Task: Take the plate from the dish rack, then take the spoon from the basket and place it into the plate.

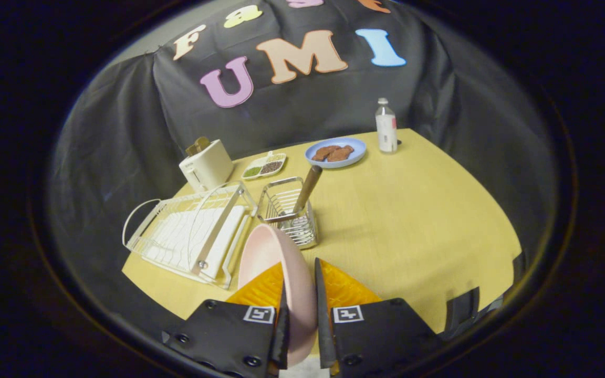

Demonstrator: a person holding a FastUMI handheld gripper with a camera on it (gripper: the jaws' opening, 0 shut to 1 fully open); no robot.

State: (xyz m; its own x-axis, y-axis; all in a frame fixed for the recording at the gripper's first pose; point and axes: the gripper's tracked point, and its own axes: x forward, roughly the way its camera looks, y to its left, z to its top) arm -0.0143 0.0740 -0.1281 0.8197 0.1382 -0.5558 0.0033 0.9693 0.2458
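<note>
Gripper (300,294) with jaws pinching the rim of the pink plate (273,262), held on edge between them, above the counter (413,220) and clear of the dish rack (192,231). The plate appears rigid, light and smooth, so likely slippery; the rim grip seems apt. Just beyond stands the wire basket (288,210) with the spoon (308,189) leaning upright, its handle free for grasping. Farther off: toaster (207,164), blue plate (335,152), bottle (386,127).
</note>
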